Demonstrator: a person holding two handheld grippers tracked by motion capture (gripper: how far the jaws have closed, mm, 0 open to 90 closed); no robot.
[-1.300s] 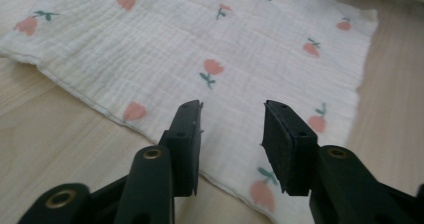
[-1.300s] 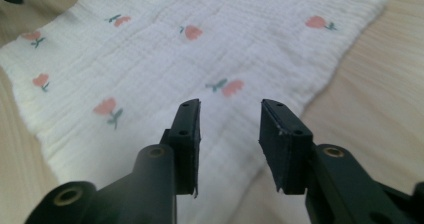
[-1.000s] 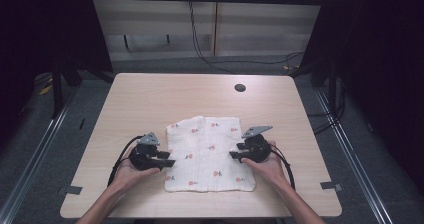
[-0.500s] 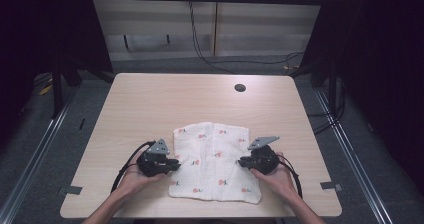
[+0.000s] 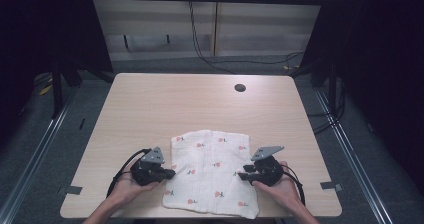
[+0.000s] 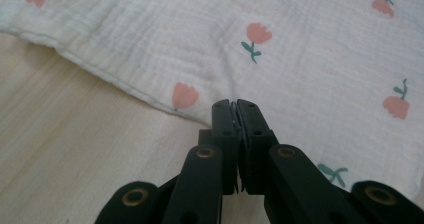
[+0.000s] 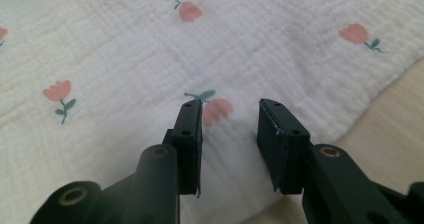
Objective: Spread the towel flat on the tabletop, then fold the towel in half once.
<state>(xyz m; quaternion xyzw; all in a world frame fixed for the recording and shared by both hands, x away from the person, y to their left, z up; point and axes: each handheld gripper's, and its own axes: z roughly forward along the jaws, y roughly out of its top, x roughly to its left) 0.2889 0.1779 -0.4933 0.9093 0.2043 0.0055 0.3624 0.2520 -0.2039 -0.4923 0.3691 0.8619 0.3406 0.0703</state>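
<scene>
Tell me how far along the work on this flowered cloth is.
Done: the cloth lies flat on the table. In hand: the left claw is shut at its left edge; the right claw, its jaws just opening, stands over the right edge, gripping nothing. Left: probably regripping right and folding.

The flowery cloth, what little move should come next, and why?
Probably close the right hand-held gripper on the cloth: its jaws have just been opening and stand apart over that edge, pinching nothing, while the left hand-held gripper is already shut at its edge.

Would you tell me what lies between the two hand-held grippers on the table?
In the high view, the white flower-print cloth lies between them.
</scene>
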